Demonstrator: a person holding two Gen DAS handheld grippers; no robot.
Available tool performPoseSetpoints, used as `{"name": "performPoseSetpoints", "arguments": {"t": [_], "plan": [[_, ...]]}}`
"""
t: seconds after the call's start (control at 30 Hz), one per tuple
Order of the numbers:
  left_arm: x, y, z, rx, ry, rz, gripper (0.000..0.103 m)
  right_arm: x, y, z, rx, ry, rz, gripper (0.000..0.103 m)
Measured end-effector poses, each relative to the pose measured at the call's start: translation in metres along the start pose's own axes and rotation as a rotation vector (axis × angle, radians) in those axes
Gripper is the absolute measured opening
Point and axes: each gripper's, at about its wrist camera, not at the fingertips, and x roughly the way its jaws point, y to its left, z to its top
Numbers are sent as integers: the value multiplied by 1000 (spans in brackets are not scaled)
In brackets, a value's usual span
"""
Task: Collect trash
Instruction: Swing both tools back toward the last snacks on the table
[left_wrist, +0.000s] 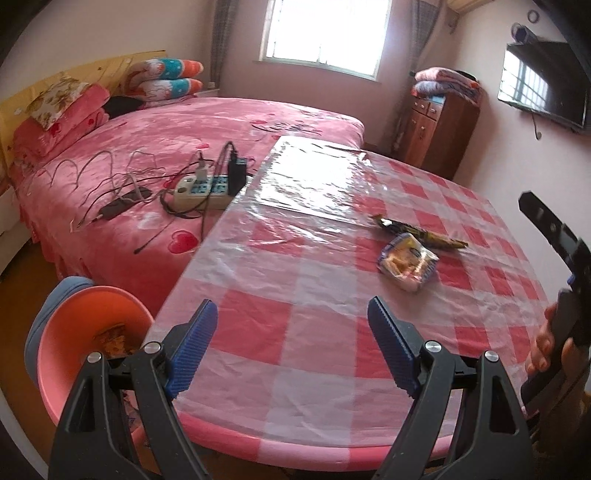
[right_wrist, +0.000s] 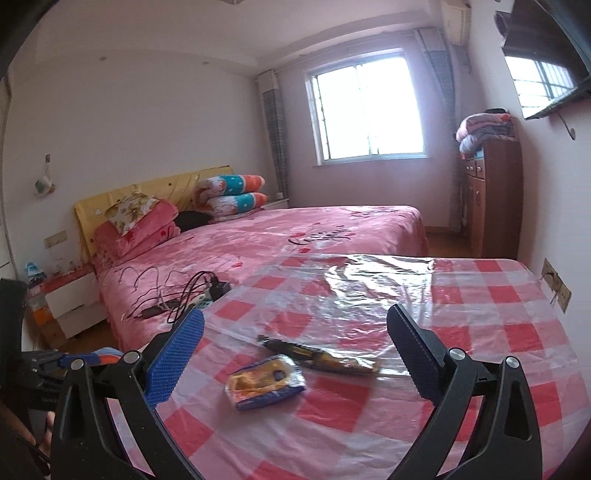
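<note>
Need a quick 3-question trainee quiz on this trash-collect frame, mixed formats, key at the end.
1. True or false: the left gripper is shut on a wrapper.
2. Multiple choice: the pink bin stands A) on the table, B) on the bed, C) beside the table's left edge, below the tabletop.
3. Fill in: the dark long wrapper lies ____ the yellow-and-blue snack packet, as seen from the right gripper.

Key
1. False: both grippers are open and hold nothing.
2. C; some trash already shows inside it.
3. Behind; both lie on the checked table, and the packet appears to overlap the wrapper in the left wrist view.
</note>
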Motion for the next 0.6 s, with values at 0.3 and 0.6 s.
{"name": "performPoseSetpoints", "arguments": {"t": [0.3,0.6], "plan": [[14,-30,5,20,53,-56,84,-3,-53,4,117,45,-13,98],[41,-82,17,114,106,-166,84,10,-104,-3,240,161,-64,98]]}}
